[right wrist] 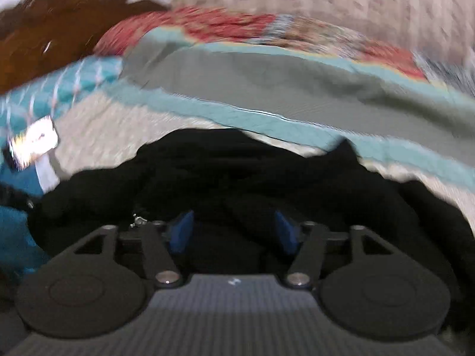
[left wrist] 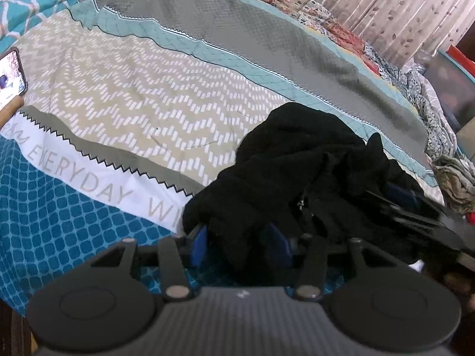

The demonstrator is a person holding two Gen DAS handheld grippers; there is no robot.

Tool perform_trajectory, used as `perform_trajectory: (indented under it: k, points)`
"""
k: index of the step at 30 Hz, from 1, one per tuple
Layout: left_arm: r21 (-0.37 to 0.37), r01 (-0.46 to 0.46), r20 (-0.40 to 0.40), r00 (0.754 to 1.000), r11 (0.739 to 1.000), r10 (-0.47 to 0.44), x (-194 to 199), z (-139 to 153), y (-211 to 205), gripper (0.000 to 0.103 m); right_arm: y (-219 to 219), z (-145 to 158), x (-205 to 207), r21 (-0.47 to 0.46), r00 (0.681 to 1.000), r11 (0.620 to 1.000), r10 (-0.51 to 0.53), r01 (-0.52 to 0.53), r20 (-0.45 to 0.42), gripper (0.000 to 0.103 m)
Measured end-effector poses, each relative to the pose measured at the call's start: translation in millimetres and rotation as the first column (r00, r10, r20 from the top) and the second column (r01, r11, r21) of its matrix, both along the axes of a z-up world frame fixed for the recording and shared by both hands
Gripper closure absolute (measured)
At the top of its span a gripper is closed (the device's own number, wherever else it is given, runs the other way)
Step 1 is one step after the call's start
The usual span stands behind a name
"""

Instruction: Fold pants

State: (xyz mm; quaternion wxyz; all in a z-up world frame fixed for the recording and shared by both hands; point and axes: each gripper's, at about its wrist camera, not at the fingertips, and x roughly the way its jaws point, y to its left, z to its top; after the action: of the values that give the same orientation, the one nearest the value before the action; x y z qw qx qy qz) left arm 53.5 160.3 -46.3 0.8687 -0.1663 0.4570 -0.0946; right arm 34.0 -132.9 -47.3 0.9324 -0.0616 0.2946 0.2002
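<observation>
Pants (left wrist: 299, 172) lie in a black crumpled heap on our bed (left wrist: 124, 109), over the zigzag-patterned bedspread near its teal border. Our left gripper (left wrist: 240, 243) has its blue pads (left wrist: 199, 244) parted with a fold of the black cloth between them; whether the pads press on it we cannot tell. Our right gripper (right wrist: 234, 231) is spread wide above the heap, its pads (right wrist: 182, 231) clear of the cloth. A phone (left wrist: 10, 74) with a lit screen sits at the bed's left edge.
</observation>
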Motion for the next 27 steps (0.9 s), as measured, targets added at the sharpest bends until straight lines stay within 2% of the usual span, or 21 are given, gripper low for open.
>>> perform_trajectory:
  k: [2,3,4,5,6,7,8,10,12,14,16,18,21,25,27]
  points:
    - [0.005,0.007,0.002,1.000,1.000,-0.007,0.8,-1.5,-0.9,0.074,14.5,-7.6,12.2,-0.160,0.997,0.987,0.010,0.002,0.073,0.030]
    - [0.005,0.015,0.002,1.000,1.000,-0.015,2.1,-2.6,-0.5,0.083,16.8,-7.4,19.2,-0.214,0.996,0.977,0.000,0.018,0.086,0.030]
    - [-0.001,0.018,0.004,1.000,1.000,-0.018,2.8,-3.2,0.2,0.085,14.8,-11.2,26.8,-0.255,0.997,0.966,-0.015,0.034,0.076,0.030]
    - [-0.007,0.016,0.010,1.000,1.000,-0.016,3.7,-3.0,1.4,0.086,8.9,-16.5,33.8,-0.271,0.999,0.962,-0.024,0.035,0.045,0.037]
    - [-0.010,0.016,0.021,1.000,1.000,-0.015,5.0,-1.1,2.7,0.086,-0.5,-22.1,40.9,-0.273,0.999,0.962,-0.030,0.027,-0.009,0.080]
    - [-0.013,0.015,0.033,0.999,1.000,-0.015,6.6,1.8,4.7,0.087,-10.4,-24.7,47.2,-0.255,0.996,0.967,-0.036,0.014,-0.082,0.094]
    - [-0.033,0.014,0.053,0.999,0.999,-0.012,8.9,7.7,8.9,0.087,-23.2,-22.4,50.7,-0.194,0.989,0.981,-0.045,0.017,-0.139,0.094]
    - [-0.115,-0.003,0.091,0.996,0.993,0.013,15.5,23.4,24.2,0.087,-45.9,2.1,50.1,-0.037,0.985,0.999,-0.044,0.038,-0.167,0.095]
    - [-0.180,-0.035,0.123,0.991,0.983,0.057,23.6,39.9,39.9,0.088,-65.7,39.8,50.0,0.093,0.990,0.993,-0.054,0.067,-0.127,0.095]
    - [-0.235,-0.078,0.171,0.978,0.969,0.121,31.5,60.9,58.8,0.089,-89.0,92.8,56.3,0.237,0.995,0.966,-0.088,0.099,-0.055,0.095]
    - [-0.284,-0.107,0.214,0.961,0.953,0.172,37.6,78.8,75.5,0.089,-105.0,140.1,63.2,0.334,0.990,0.936,-0.135,0.116,0.035,0.095]
    - [-0.279,-0.137,0.242,0.948,0.950,0.208,48.8,92.0,85.3,0.090,-117.2,178.9,76.2,0.379,0.973,0.915,-0.195,0.136,0.120,0.095]
    - [-0.223,-0.155,0.261,0.942,0.962,0.213,75.3,95.9,82.3,0.090,-129.6,212.9,121.2,0.399,0.934,0.886,-0.320,0.236,0.159,0.095]
    - [-0.134,-0.190,0.268,0.938,0.973,0.220,121.4,89.3,71.6,0.090,-137.2,210.7,169.4,0.380,0.866,0.839,-0.475,0.390,0.159,0.095]
    - [-0.142,-0.210,0.260,0.935,0.967,0.242,139.1,87.0,73.4,0.090,-143.5,198.6,182.9,0.382,0.832,0.799,-0.541,0.464,0.122,0.095]
